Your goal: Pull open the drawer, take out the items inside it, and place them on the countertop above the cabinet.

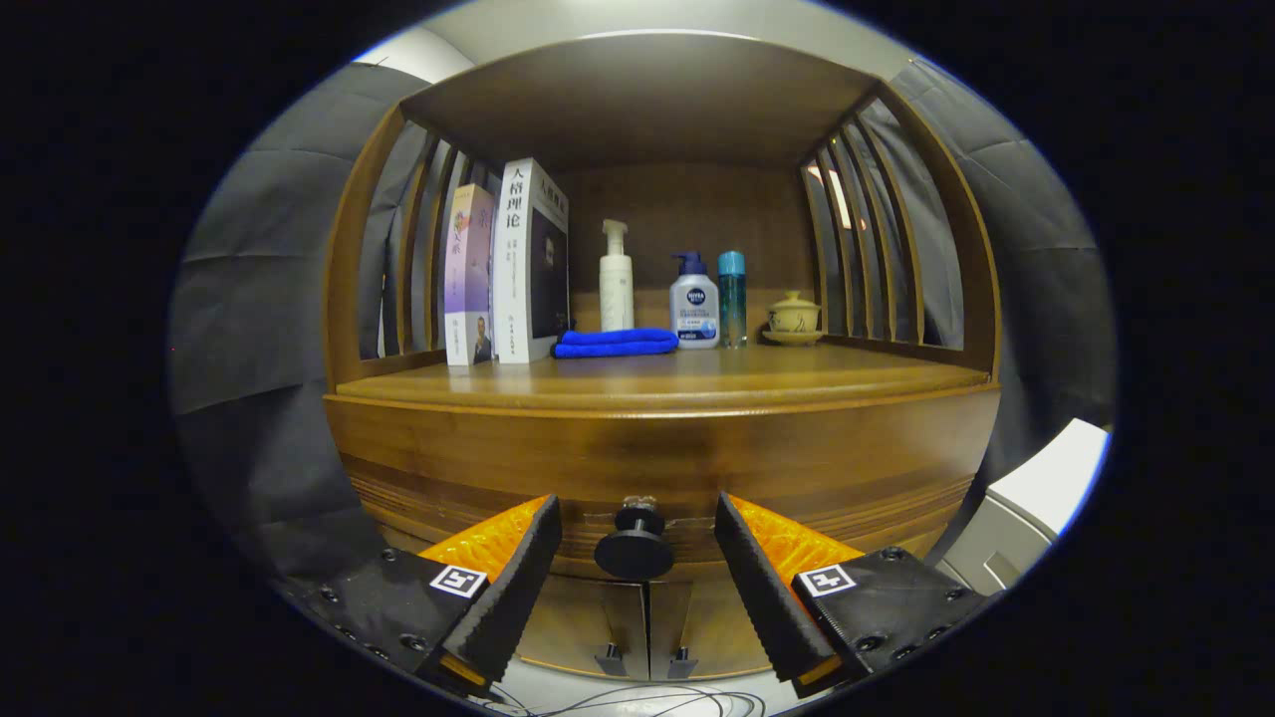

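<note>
A wooden cabinet faces me, its drawer front (657, 463) closed under the countertop (677, 383). A round black knob (636, 546) sticks out of the drawer front. My gripper (637, 528) is open, one finger on each side of the knob with a gap on both sides, neither touching it. The drawer's inside is hidden.
On the countertop stand two books (508, 269) at the left, a folded blue cloth (616, 343), a white pump bottle (616, 279), a second pump bottle (694, 301), a teal bottle (732, 297) and a lidded ceramic cup (794, 317). Slatted wooden sides enclose the shelf. Two lower doors (647, 622) sit below the drawer; cables lie on the floor.
</note>
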`<state>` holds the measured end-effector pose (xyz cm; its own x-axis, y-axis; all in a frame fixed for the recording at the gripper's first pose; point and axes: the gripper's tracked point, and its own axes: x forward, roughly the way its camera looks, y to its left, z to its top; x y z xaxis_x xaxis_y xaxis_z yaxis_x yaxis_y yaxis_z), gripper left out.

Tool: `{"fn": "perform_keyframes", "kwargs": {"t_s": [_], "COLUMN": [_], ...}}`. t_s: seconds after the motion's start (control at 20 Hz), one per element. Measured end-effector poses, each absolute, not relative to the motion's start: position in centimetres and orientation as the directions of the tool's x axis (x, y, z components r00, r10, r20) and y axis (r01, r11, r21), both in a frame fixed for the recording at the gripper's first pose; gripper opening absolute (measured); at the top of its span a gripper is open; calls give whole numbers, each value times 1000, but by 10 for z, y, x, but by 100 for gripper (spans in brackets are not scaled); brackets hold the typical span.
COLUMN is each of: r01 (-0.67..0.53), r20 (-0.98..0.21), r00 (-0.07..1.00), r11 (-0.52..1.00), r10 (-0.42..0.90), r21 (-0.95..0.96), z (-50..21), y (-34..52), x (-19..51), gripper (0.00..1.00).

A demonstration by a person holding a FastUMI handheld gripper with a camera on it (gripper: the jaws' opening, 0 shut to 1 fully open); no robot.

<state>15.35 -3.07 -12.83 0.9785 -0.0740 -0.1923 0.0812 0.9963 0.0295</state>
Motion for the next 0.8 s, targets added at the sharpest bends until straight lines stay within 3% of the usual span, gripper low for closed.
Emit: {"fn": "perform_keyframes", "kwargs": {"t_s": [0.35, 0.65, 0.8], "r01": [120, 122, 117], "r20": [-251, -266, -268], "r00": [962, 957, 957], "r11": [992, 993, 993], "r10": [-107, -118, -115], "r21": [38, -3, -7], "z": [-146, -147, -146], "y": [-32, -33, -35], "x": [165, 163, 159], "gripper": [50, 22, 22]}}
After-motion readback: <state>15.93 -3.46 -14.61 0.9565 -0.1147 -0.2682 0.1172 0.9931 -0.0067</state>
